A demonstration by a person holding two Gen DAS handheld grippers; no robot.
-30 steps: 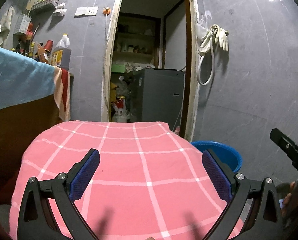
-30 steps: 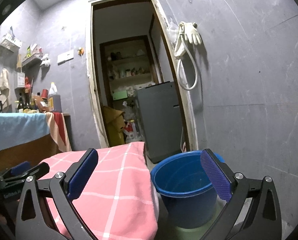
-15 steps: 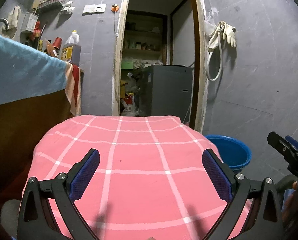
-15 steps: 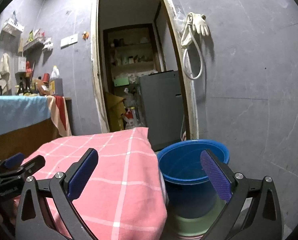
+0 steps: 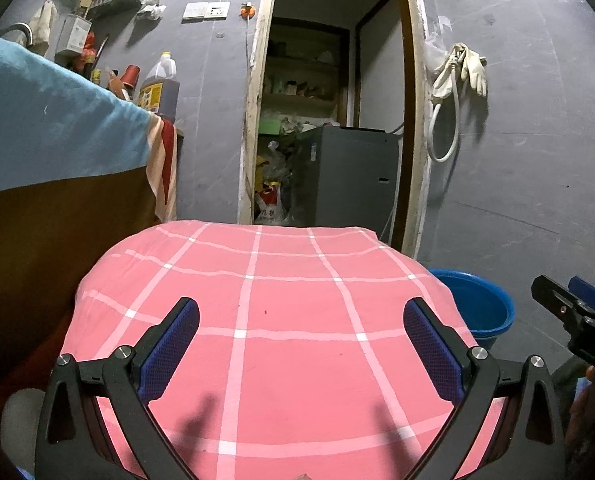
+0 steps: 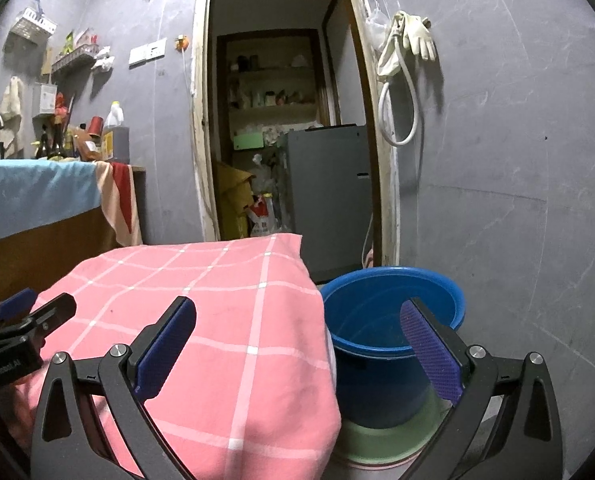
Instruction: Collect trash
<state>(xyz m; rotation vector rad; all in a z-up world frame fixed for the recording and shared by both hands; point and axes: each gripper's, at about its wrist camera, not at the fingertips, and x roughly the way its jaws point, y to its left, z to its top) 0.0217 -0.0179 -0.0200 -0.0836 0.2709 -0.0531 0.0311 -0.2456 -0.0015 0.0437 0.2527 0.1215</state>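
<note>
So the grey tiled wall [image 6: 517, 160] is taking up most of both views, with an open doorway [image 5: 329, 100] sitting in the middle and showing cluttered shelves plus a dark grey cabinet [image 5: 349, 172] inside. Next biggest, a pink checked cloth [image 5: 257, 320] is covering a rounded surface and filling the lower half of the left wrist view; nothing is lying on it as far as I can see. Off to the left a counter draped in blue cloth [image 5: 49, 128] is carrying bottles, including a big jug of dark liquid [image 5: 159, 88]. A blue bucket [image 6: 393, 320] is standing on the floor just beside the pink cloth's right edge, resting in a pale green basin [image 6: 381, 440], and its inside is looking empty. White rubber gloves and a hose [image 6: 405, 64] are hanging on the wall right of the doorway. Left gripper [image 5: 297, 344] is hovering over the pink cloth with jaws spread wide, gripping nothing. Right gripper [image 6: 297, 344] is hanging at the cloth's edge, jaws likewise spread wide and empty, one finger in front of the bucket. Can't spot any actual trash anywhere.
</note>
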